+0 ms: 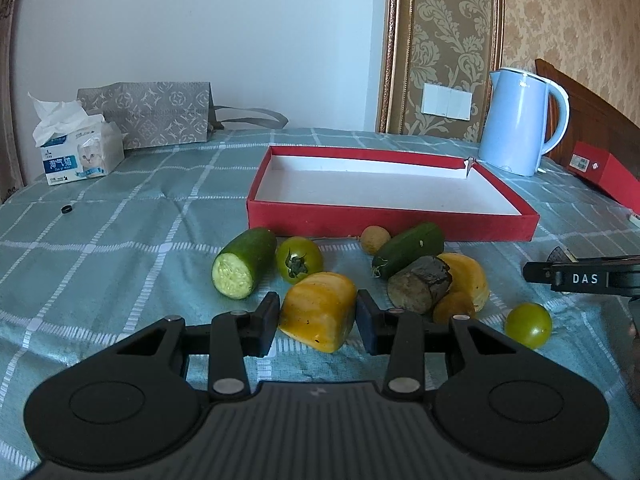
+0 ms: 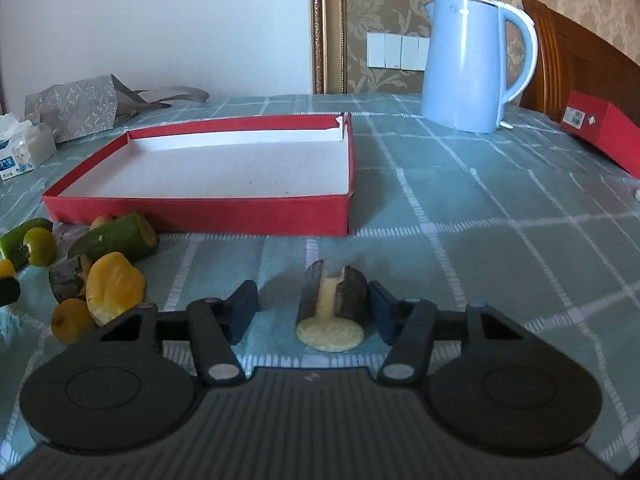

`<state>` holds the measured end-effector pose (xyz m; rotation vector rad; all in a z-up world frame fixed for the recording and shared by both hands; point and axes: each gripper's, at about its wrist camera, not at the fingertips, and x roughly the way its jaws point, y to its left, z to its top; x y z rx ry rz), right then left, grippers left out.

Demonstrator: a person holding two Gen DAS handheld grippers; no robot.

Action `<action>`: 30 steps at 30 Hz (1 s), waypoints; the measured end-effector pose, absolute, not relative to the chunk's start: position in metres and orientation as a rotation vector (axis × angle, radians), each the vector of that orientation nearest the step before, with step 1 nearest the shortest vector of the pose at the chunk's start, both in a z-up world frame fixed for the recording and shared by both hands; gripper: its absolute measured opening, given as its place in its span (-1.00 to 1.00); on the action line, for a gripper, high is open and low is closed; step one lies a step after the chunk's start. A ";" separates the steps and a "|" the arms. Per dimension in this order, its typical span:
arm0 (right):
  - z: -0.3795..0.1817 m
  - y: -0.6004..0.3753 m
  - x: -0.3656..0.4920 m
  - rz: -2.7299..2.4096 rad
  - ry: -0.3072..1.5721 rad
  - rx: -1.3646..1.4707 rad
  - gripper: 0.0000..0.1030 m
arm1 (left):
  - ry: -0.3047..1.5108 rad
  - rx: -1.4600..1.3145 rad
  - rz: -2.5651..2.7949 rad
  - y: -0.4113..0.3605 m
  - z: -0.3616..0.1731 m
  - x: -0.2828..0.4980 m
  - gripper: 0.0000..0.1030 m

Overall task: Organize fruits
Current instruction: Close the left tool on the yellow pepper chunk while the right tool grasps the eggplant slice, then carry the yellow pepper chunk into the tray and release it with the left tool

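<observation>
Cut fruits point(image 1: 320, 310) clustered on cloth before empty red box point(image 1: 390, 222).

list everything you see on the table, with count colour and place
tray: 1, red, white inside, centre
cucumber pieces: 2, green, before tray
tomatoes: 2, green, in pile
yellow pieces: 2, one between left fingers
dark chunks: 2, one between right fingers
small round fruits: 2, tan and orange
kettle: 1, blue, far right
tissue pack: 1, far left
bag: 1, grey
red box: 1, right edge
left gripper: open
right gripper: open
</observation>
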<state>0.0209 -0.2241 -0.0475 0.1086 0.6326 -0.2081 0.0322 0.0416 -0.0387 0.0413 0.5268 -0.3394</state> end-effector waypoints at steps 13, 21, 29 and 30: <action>-0.046 -0.230 0.021 -0.196 0.617 0.142 -0.36 | 0.527 0.046 -0.341 0.040 -0.039 0.031 -0.23; -0.039 -0.228 0.020 -0.186 0.590 0.131 -0.36 | 0.521 0.062 -0.344 0.038 -0.038 0.030 -0.23; -0.024 -0.228 0.038 -0.207 0.545 0.065 -0.36 | 0.478 0.094 -0.384 0.031 -0.013 0.027 -0.23; -0.023 -0.228 0.042 -0.207 0.544 0.064 -0.36 | 0.474 0.097 -0.393 0.029 -0.009 0.029 -0.23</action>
